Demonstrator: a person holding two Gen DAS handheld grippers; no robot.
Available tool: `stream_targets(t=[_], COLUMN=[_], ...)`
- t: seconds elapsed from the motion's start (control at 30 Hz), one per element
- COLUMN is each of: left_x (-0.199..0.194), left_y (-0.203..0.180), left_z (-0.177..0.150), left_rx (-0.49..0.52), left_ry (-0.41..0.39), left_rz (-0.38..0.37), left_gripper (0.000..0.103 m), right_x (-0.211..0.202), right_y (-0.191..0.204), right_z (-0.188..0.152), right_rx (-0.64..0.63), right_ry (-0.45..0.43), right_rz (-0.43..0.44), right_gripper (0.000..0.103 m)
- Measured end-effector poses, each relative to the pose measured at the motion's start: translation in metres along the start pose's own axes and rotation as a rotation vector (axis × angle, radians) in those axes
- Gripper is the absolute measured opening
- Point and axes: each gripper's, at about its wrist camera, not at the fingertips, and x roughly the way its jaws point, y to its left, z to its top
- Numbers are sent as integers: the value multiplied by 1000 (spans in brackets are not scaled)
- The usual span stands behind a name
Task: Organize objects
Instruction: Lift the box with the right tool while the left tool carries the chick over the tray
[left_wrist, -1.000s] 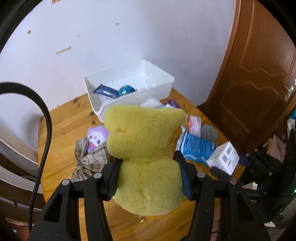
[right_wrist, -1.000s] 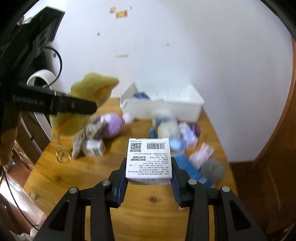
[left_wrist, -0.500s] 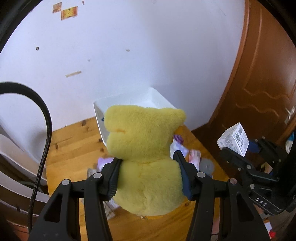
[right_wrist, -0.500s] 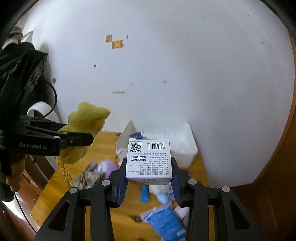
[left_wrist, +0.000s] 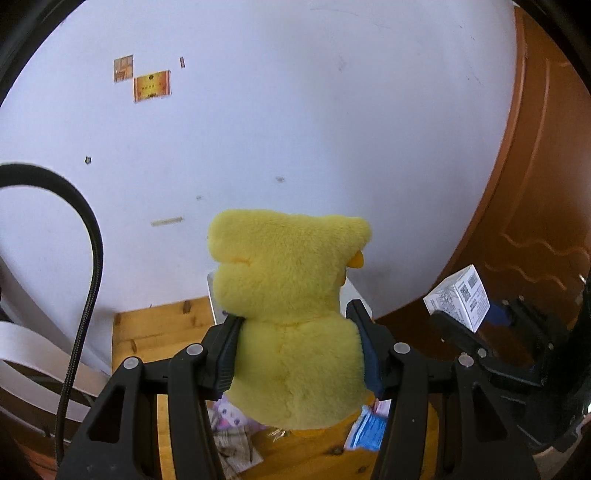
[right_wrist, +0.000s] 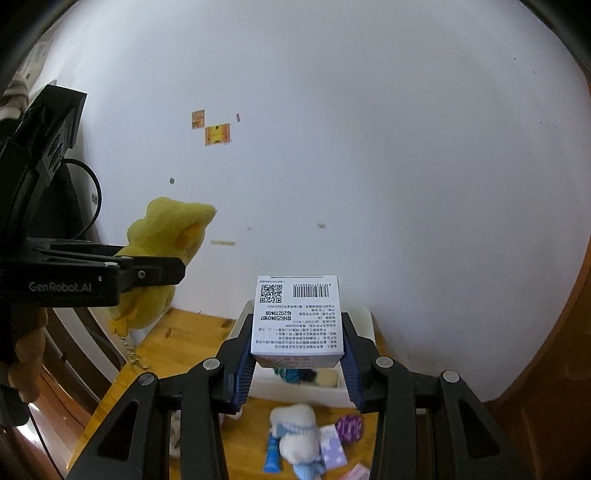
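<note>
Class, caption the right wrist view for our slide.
Right gripper lifts a white barcoded box above the white bin.

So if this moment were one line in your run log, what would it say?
left gripper: shut on yellow plush toy | right gripper: shut on white box | both held above wooden table | white bin: holds items

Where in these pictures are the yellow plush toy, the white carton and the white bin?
Plush toy (left_wrist: 291, 317): left wrist view, middle of its back.
Carton (right_wrist: 297, 321): right wrist view, printed face.
Bin (right_wrist: 364, 321): right wrist view, far rim.
</note>
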Motion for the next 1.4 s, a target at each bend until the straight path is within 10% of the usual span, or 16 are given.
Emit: stream_targets(t=[0.4, 1.4], left_x=[56, 277], left_y=[18, 68], left_z=[39, -43], left_rx=[-99, -120], left_ry=[44, 389], left_rz=[55, 173], left_gripper=[59, 59], right_x=[54, 310], right_y=[-22, -35], right_z=[48, -39], right_rx=[1, 95], right_ry=[49, 452], right_rz=[-48, -42], right_gripper=[42, 42])
